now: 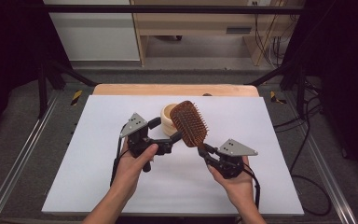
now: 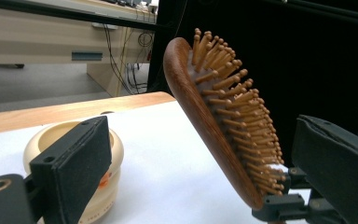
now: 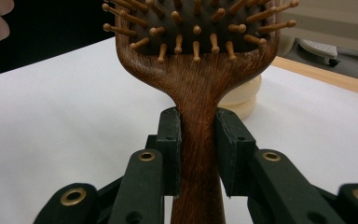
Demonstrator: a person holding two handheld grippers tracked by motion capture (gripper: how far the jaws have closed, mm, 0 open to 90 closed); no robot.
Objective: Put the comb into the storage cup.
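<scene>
A wooden hairbrush (image 1: 189, 123) is held up off the white table (image 1: 98, 186) by its handle, which is clamped between the two black jaws of the right gripper (image 1: 204, 150). In the right gripper view the handle (image 3: 199, 140) is seen pinched on both sides by the pads, with the bristle head rising above them. The brush's long axis is tilted: handle end low and toward the person's right, head end high, away from the person and to the left in the high view. The bristle side is turned up and toward the right gripper; the smooth wooden back is turned toward the left gripper (image 1: 170, 136).

The left gripper is held with its jaws spread wide, released, nothing pressed between them. In the left gripper view the brush (image 2: 214, 126) is seen standing between the two pads without being touched. A small cream-coloured round bowl (image 1: 168, 117) is set on the table just behind the brush head, beside the left gripper's far jaw; contact with the jaw cannot be told.
</scene>
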